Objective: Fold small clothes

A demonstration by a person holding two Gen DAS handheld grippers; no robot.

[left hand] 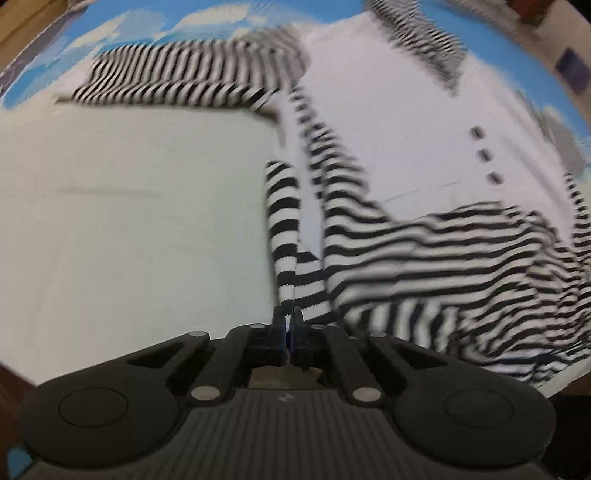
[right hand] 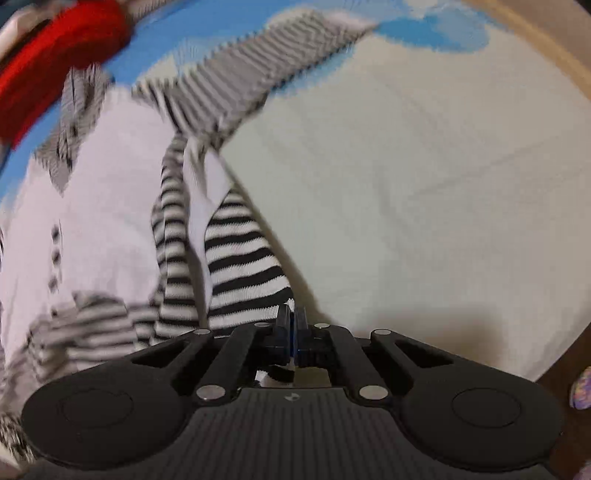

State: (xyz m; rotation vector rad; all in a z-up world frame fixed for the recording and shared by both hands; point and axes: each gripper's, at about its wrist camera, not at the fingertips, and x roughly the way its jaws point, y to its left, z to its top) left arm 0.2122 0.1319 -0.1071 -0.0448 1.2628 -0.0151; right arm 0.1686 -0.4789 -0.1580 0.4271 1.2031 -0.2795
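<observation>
Left wrist view first: the black two-finger left gripper (left hand: 288, 317) has its fingers pressed together on a striped band of the white garment with black-and-white striped sleeves and trim (left hand: 388, 122), and the cloth runs up taut from the tips. That garment lies spread across the right half of the view on the pale white sheet (left hand: 129, 221), with one striped sleeve stretched along the top and a rumpled striped mass low on the right. Three small dark buttons (blurred, mind you) line its white front. Around the sheet's far edge shows the blue cloth with white cloud shapes (left hand: 110, 33).

Over to the right wrist view: the black right gripper (right hand: 293, 317) is likewise clamped tight, a wide striped piece of the same garment (right hand: 110, 206) pinched between its fingers. The white body fills the left side here, a striped sleeve angling up toward the top centre, and bare sheet (right hand: 424, 184) sits to the right. A red fabric item (right hand: 62, 55) lies at the upper left, on the cloud-print cloth (right hand: 436, 33).
</observation>
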